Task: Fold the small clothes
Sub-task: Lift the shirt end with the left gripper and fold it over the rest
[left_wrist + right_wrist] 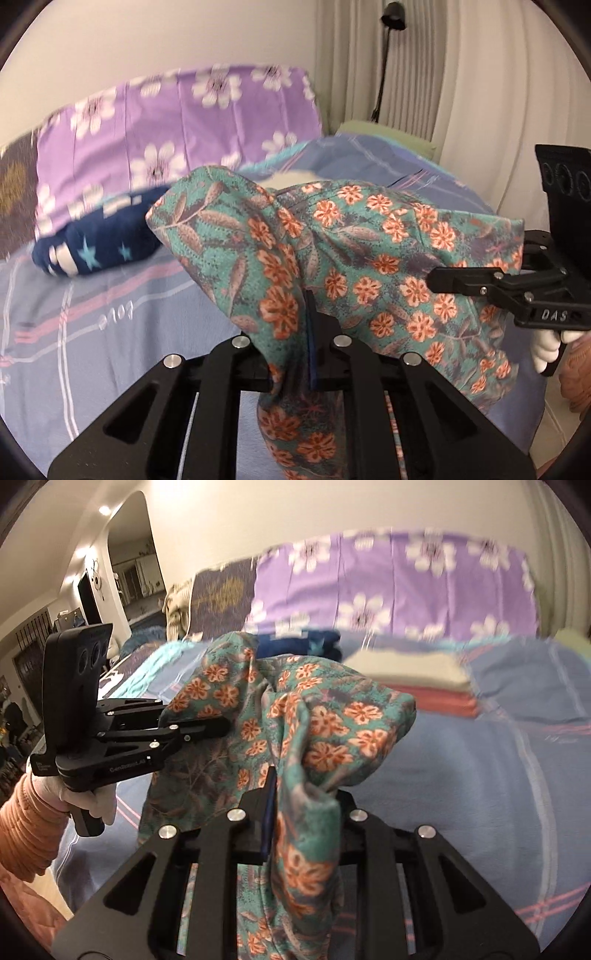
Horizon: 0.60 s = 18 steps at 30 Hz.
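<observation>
Blue checked bedsheet (110, 306), "2107" woven in. Left gripper (312, 325) and right gripper (273, 797) both clamped tight on floral cloth (354, 258), raised. "DAS" legible on right gripper.

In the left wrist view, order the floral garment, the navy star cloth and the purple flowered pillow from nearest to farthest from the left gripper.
1. floral garment, clamped in the left gripper.
2. navy star cloth, left, on the bed.
3. purple flowered pillow, behind it, by the wall.
</observation>
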Motion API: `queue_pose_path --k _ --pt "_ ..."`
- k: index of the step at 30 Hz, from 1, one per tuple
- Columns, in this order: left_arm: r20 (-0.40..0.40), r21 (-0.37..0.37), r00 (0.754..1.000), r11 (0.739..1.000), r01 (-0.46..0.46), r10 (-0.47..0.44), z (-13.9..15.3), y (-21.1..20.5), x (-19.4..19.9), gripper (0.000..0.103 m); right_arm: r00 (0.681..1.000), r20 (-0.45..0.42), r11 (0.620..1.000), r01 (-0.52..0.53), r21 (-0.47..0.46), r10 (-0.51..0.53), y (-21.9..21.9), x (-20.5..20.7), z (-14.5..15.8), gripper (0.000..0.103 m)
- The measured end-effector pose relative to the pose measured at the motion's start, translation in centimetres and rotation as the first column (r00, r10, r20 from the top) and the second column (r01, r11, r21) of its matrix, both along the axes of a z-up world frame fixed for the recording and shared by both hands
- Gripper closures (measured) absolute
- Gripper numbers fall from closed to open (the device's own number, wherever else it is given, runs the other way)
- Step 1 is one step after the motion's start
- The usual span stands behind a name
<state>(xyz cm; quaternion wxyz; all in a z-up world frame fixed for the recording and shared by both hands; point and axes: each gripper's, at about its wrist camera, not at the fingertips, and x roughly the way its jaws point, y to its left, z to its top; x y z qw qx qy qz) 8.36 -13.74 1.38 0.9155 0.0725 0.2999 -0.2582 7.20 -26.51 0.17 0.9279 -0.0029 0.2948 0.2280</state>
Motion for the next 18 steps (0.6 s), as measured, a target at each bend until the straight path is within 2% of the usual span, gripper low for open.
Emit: queue_pose_path --k 8,14,18 --pt "0.088 0.028 0.994 0.998 0.064 -0.067 4.4 -4.4 -3.2 0.091 0.979 0.17 0.993 0.116 -0.019 -0.111 -2.7 -6.0 3.8 0.083" --pt "0.141 0.079 0.977 0.985 0.151 -0.161 6.3 -9.6 -4.7 0.091 0.951 0.228 0.976 0.217 -0.004 -0.21 -6.5 -9.6 4.8 0.083" --pt "0.147 0.118 0.959 0.967 0.225 -0.241 7.0 -14.1 -4.9 0.091 0.92 0.246 0.951 0.308 0.031 -0.306 -9.9 -11.6 4.8 0.083"
